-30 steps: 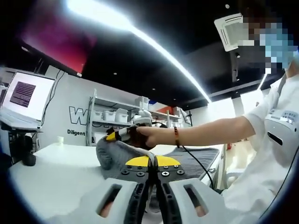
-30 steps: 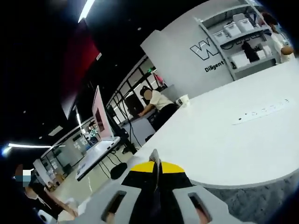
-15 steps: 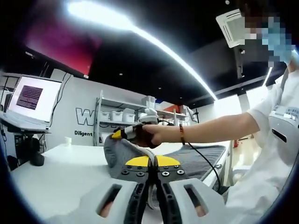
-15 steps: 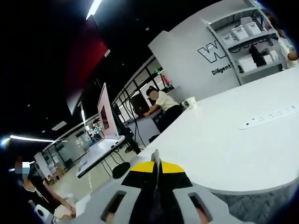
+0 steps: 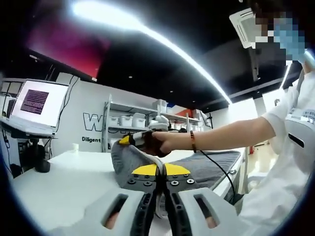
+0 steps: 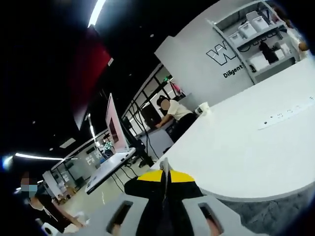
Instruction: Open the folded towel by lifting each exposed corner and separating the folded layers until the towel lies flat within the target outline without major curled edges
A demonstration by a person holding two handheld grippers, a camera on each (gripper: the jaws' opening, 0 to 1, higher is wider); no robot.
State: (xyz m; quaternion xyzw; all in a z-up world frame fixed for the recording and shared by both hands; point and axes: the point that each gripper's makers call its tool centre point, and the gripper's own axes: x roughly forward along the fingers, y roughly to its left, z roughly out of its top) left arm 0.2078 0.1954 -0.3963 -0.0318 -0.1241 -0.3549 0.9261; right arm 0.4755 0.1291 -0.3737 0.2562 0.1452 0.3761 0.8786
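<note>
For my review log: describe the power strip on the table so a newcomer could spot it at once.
In the right gripper view, start from the broad white table. Toward its far right lies the power strip, long, flat and white with small dark sockets. The white cup nearby stands upright.

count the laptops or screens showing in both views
2. One lit screen stands beside the table in the left gripper view; one open laptop sits on a desk beyond the table edge in the right gripper view. They may be the same one.
</note>
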